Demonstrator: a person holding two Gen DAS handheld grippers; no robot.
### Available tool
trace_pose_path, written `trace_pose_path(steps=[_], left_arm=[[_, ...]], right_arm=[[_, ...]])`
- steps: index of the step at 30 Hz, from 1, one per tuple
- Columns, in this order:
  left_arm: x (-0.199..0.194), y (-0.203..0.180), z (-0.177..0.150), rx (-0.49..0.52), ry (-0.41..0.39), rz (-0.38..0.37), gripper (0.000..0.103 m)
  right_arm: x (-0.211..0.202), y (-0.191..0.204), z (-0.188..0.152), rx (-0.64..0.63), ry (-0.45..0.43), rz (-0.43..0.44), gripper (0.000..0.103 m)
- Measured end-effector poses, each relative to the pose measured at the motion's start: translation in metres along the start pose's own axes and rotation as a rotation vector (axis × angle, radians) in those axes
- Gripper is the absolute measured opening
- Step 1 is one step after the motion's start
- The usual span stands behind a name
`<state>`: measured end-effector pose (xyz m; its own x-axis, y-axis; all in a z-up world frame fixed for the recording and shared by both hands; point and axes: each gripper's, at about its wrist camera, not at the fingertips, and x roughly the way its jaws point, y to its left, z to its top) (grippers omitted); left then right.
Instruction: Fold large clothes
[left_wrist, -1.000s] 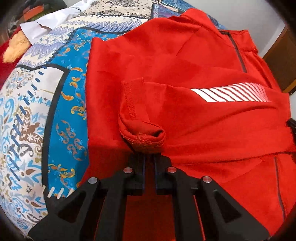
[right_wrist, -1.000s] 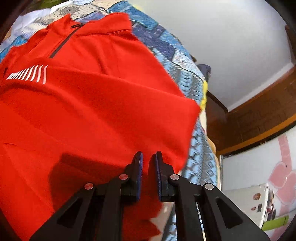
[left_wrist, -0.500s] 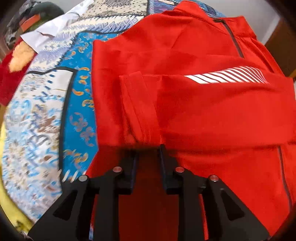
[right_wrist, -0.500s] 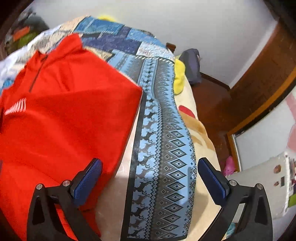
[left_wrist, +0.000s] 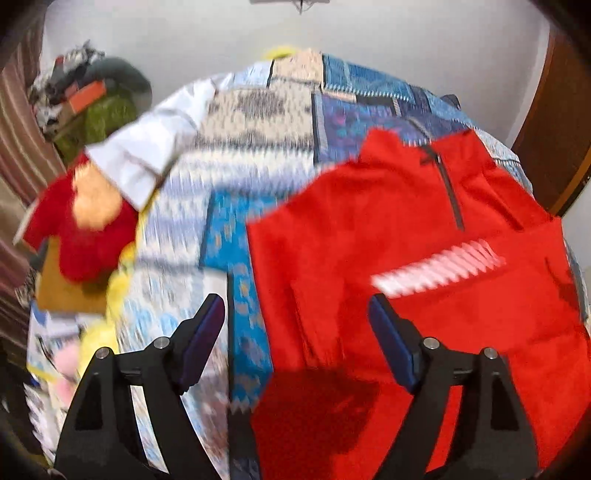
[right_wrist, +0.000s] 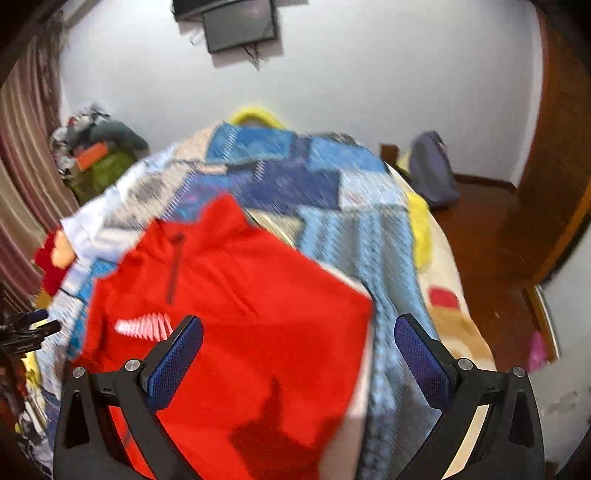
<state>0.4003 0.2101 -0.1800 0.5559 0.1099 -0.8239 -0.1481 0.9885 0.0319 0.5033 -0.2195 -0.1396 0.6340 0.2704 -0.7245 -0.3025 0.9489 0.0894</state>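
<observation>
Left wrist view: left gripper (left_wrist: 295, 317) has its jaws spread wide, nothing between them, 2 blue-padded fingers (left_wrist: 207, 332) above the bed. 1 red zip-neck sports shirt with white chest stripes (left_wrist: 406, 266) lies flat on the patterned blue-and-white patchwork bedspread (left_wrist: 258, 118), occupying the right half of the view, collar toward the far wall, dark zipper running down from the neck. 1 sleeve looks folded across the body just under the stripes; blur makes the edges unclear. The gripper's shadow falls on the near hem. 1 white folded cloth (left_wrist: 147, 147) lies at the bed's far left edge. 1 red-and-orange plush item (left_wrist: 85, 229) sits just beside it, further left. 1 pile of mixed clothes and green fabric (left_wrist: 88, 99) sits in the far left corner. Striped curtain (left_wrist: 18, 122) on the left.

Right wrist view: right gripper (right_wrist: 299, 350) is also released, jaws wide apart, 2 blue textured pads (right_wrist: 175, 363) visible. The same red shirt (right_wrist: 240, 314) lies at lower left of the bedspread (right_wrist: 295, 177), its right edge between the fingers. 1 dark wall-mounted screen (right_wrist: 236, 26) hangs high on the white wall. 1 grey-purple bag (right_wrist: 432, 170) stands on the wooden floor (right_wrist: 487, 229) right of the bed. The other gripper's tip (right_wrist: 26, 328) shows at the far left edge.
</observation>
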Motion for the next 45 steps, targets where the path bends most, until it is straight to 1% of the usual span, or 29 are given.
trace_pose_path(steps=[2, 5, 7, 9, 10, 13, 14, 15, 17, 20, 21, 22, 23, 24, 25, 26, 27, 28, 29, 31, 32, 33, 34, 37, 39, 43, 45], left_arm=[[0.018, -0.003, 0.026, 0.022, -0.003, 0.001, 0.089], [0.036, -0.012, 0.058, 0.040, -0.004, -0.027, 0.090], [0.051, -0.021, 0.075, 0.051, 0.006, -0.051, 0.090], [0.064, -0.030, 0.086, 0.066, 0.018, -0.082, 0.090], [0.077, -0.037, 0.095, 0.077, 0.029, -0.102, 0.090], [0.108, -0.052, 0.111, 0.074, 0.051, -0.140, 0.090], [0.118, -0.056, 0.116, 0.070, 0.065, -0.158, 0.090], [0.127, -0.060, 0.120, 0.068, 0.077, -0.167, 0.090], [0.148, -0.069, 0.131, 0.075, 0.089, -0.173, 0.090], [0.172, -0.081, 0.146, 0.084, 0.071, -0.179, 0.090], [0.178, -0.083, 0.149, 0.076, 0.072, -0.189, 0.090], [0.188, -0.086, 0.153, 0.060, 0.084, -0.215, 0.090], [0.194, -0.088, 0.156, 0.048, 0.088, -0.230, 0.090], [0.196, -0.090, 0.158, 0.037, 0.078, -0.239, 0.086], [0.197, -0.091, 0.160, 0.026, 0.052, -0.246, 0.079], [0.197, -0.093, 0.161, 0.019, 0.037, -0.244, 0.059], [0.198, -0.095, 0.162, 0.006, 0.039, -0.246, 0.045], [0.199, -0.095, 0.161, -0.014, 0.044, -0.248, 0.037], [0.199, -0.096, 0.160, -0.028, 0.051, -0.247, 0.024], [0.194, -0.098, 0.157, -0.021, 0.044, -0.227, 0.014], [0.190, -0.100, 0.156, -0.001, 0.035, -0.219, 0.009], [0.184, -0.101, 0.154, 0.014, 0.025, -0.214, 0.007], [0.173, -0.102, 0.152, 0.029, 0.010, -0.214, 0.007], [0.145, -0.103, 0.145, 0.059, -0.019, -0.226, 0.006], [0.119, -0.106, 0.139, 0.097, -0.045, -0.220, 0.006], [0.065, -0.112, 0.118, 0.170, -0.084, -0.204, 0.006], [0.045, -0.115, 0.107, 0.194, -0.097, -0.201, 0.006]], right_arm=[[0.010, 0.011, 0.018, -0.044, -0.001, -0.018, 0.103], [0.029, 0.035, 0.041, -0.154, 0.006, -0.024, 0.103], [0.042, 0.045, 0.051, -0.190, 0.017, -0.012, 0.103], [0.064, 0.056, 0.060, -0.206, 0.042, -0.001, 0.103], [0.075, 0.059, 0.064, -0.204, 0.057, 0.009, 0.103], [0.122, 0.066, 0.072, -0.163, 0.150, 0.054, 0.103], [0.136, 0.067, 0.072, -0.148, 0.180, 0.055, 0.103], [0.159, 0.069, 0.073, -0.123, 0.233, 0.050, 0.103], [0.189, 0.072, 0.075, -0.106, 0.279, 0.062, 0.103], [0.222, 0.077, 0.077, -0.081, 0.306, 0.106, 0.103], [0.230, 0.077, 0.077, -0.060, 0.313, 0.123, 0.103], [0.237, 0.078, 0.077, -0.040, 0.315, 0.141, 0.102], [0.241, 0.079, 0.077, -0.030, 0.308, 0.143, 0.100], [0.243, 0.081, 0.078, -0.022, 0.283, 0.130, 0.095], [0.244, 0.083, 0.078, -0.022, 0.259, 0.126, 0.087], [0.242, 0.084, 0.079, -0.020, 0.244, 0.133, 0.081], [0.239, 0.087, 0.079, -0.020, 0.221, 0.166, 0.068], [0.237, 0.091, 0.080, -0.030, 0.217, 0.174, 0.058], [0.236, 0.094, 0.080, -0.044, 0.215, 0.175, 0.053], [0.230, 0.103, 0.078, -0.096, 0.209, 0.180, 0.033], [0.225, 0.106, 0.077, -0.106, 0.208, 0.193, 0.029], [0.221, 0.108, 0.076, -0.108, 0.209, 0.204, 0.023], [0.214, 0.111, 0.075, -0.114, 0.203, 0.216, 0.019], [0.190, 0.119, 0.070, -0.146, 0.174, 0.223, 0.017], [0.168, 0.123, 0.067, -0.162, 0.159, 0.231, 0.017], [0.126, 0.126, 0.062, -0.170, 0.134, 0.252, 0.016], [0.101, 0.128, 0.056, -0.178, 0.125, 0.262, 0.016]])
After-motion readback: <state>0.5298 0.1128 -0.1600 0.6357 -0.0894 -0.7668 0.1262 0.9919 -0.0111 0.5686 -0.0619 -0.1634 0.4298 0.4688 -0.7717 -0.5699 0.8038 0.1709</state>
